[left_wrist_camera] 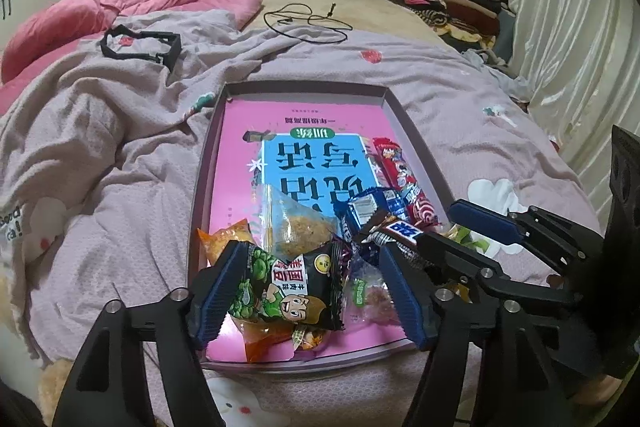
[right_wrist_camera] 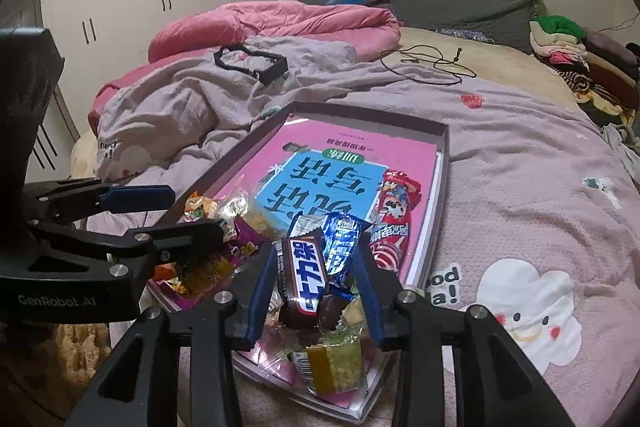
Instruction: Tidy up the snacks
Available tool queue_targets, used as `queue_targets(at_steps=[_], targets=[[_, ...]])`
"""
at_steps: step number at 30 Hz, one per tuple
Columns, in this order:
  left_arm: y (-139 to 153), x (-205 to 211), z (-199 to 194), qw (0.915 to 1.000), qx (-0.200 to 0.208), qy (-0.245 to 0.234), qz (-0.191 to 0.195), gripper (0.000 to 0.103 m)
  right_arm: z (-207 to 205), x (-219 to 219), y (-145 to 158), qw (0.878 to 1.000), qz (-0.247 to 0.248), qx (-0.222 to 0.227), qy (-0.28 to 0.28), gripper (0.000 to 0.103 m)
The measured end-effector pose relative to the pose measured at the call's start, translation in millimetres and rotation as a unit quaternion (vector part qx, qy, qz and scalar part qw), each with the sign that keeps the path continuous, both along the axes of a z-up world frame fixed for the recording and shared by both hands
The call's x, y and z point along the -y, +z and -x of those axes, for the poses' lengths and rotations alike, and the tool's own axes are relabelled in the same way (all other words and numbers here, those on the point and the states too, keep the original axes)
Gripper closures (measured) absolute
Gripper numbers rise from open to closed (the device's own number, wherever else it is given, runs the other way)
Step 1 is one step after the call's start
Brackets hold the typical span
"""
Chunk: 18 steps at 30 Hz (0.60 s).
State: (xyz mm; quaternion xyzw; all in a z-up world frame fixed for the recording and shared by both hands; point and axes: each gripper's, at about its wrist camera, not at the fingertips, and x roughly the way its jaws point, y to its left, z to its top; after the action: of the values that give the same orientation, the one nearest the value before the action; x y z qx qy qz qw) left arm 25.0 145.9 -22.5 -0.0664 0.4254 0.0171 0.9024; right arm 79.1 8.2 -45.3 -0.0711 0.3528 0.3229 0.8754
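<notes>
A lilac blanket (left_wrist_camera: pixel 132 131) fills most of both frames. At centre lies a shallow box (left_wrist_camera: pixel 416 143) lined with a pink book (left_wrist_camera: pixel 236 163), snacks heaped at its lower end. The left gripper (left_wrist_camera: pixel 308 291), bottom centre, is apparently clamped on a green pea packet (left_wrist_camera: pixel 280 291). The right gripper (right_wrist_camera: pixel 316 287), bottom centre, pinches a Snickers bar (right_wrist_camera: pixel 302 275).

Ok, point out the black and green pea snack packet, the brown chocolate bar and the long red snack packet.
black and green pea snack packet (left_wrist_camera: pixel 286 291), left wrist view, front panel.
brown chocolate bar (right_wrist_camera: pixel 306 273), right wrist view, label.
long red snack packet (right_wrist_camera: pixel 394 211), right wrist view, middle.
</notes>
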Motion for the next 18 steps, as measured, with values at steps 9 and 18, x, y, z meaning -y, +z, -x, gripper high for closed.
queue_targets(at_steps=[9,18], targets=[[23,5,12,0.9996,0.024,0.009,-0.01,0.021,9,20,29,0.999,-0.021,0.032,-0.023,0.043],[39,15,45,0.9992,0.027,0.028,0.002,0.019,40,45,64,0.996,-0.052,0.055,-0.039,0.026]])
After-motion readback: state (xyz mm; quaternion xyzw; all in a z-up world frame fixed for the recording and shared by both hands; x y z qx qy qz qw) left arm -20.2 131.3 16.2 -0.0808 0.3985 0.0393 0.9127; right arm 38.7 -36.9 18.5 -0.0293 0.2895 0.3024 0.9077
